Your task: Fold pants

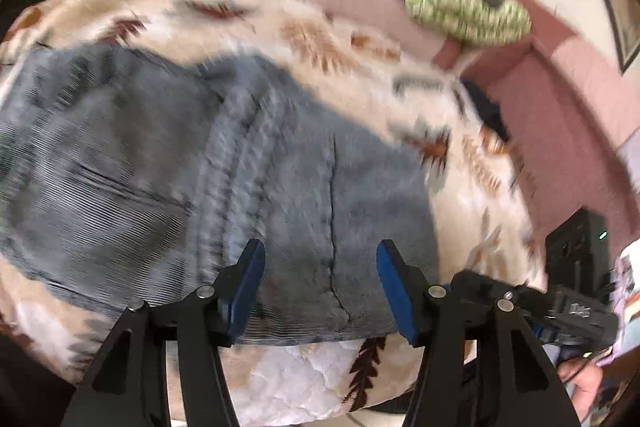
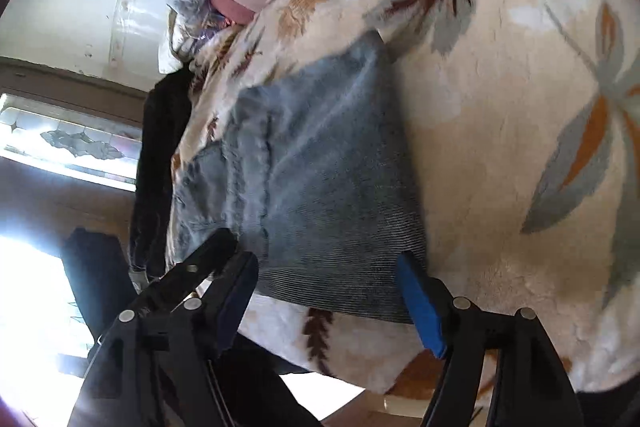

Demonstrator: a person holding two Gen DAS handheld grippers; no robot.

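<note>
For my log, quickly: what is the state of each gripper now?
Left gripper: open, holding nothing, over the pants.
Right gripper: open, holding nothing.

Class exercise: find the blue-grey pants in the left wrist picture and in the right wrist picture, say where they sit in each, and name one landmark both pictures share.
Left wrist: the pants fill the left and centre, reaching the open left gripper.
Right wrist: the pants lie centre, above the open right gripper.
Shared landmark: the cream leaf-print blanket beneath them.
</note>
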